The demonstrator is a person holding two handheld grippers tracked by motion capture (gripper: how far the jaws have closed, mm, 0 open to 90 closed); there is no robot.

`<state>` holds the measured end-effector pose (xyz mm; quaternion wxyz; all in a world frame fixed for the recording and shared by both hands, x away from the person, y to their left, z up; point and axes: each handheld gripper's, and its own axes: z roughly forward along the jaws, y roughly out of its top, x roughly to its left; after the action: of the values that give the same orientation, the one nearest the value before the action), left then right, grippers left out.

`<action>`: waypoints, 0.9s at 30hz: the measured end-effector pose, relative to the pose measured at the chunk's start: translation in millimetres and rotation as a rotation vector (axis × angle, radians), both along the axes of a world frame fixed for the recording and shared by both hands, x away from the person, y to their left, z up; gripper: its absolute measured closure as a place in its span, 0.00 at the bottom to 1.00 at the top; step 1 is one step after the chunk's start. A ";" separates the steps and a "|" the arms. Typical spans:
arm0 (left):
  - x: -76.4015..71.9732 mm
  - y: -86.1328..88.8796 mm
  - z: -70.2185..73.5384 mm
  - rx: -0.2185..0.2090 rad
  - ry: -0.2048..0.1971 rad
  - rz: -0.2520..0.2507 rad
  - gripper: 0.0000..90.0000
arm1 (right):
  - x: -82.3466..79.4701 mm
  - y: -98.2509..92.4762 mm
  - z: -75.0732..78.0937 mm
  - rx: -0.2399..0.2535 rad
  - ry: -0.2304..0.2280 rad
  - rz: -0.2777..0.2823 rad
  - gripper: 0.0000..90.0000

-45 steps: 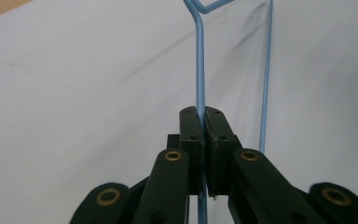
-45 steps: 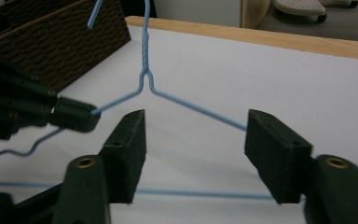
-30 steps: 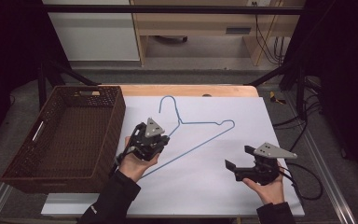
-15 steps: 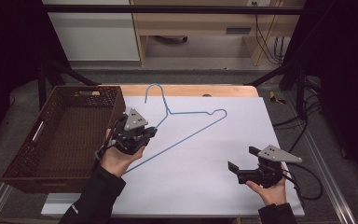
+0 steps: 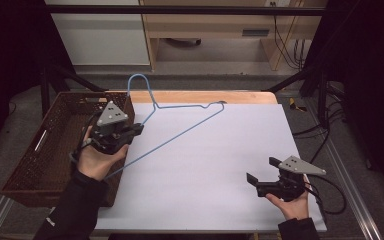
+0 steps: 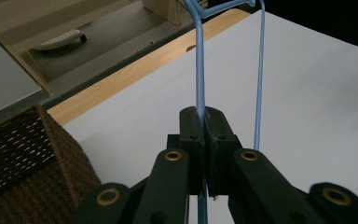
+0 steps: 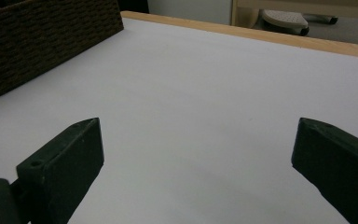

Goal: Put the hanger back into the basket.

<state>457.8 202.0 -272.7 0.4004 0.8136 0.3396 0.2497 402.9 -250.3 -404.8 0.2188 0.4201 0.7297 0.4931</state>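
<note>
No text, label, brand, number or sign can be read anywhere in these views.

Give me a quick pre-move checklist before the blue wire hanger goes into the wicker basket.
1. Grip: left gripper is clamped on the blue wire hanger: ok.
2. Hanger off the white table surface: far corner looks near the table's back edge; cannot tell.
3. Dark brown wicker basket has room: its visible interior looks empty: ok.
4. Hanger hook clear of the basket rim: it stands above the far corner; cannot tell the clearance.
5. Right gripper out of the path: open, low over the table's right side: ok.
</note>
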 end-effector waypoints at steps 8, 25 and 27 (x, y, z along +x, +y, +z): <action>5.2 32.6 6.8 0.045 0.021 0.022 0.97 | 0.3 0.7 -0.1 0.006 0.001 0.000 0.03; 0.9 93.1 17.0 -0.018 -0.030 0.142 0.97 | 0.2 0.8 -0.2 0.002 0.003 0.003 0.03; 0.6 100.6 17.8 -0.027 -0.034 0.160 0.97 | 0.3 1.0 -0.3 0.001 0.004 0.003 0.03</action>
<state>458.4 302.6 -254.9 0.3958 0.7742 0.3999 0.2899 403.2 -249.3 -405.1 0.2163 0.4199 0.7305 0.4932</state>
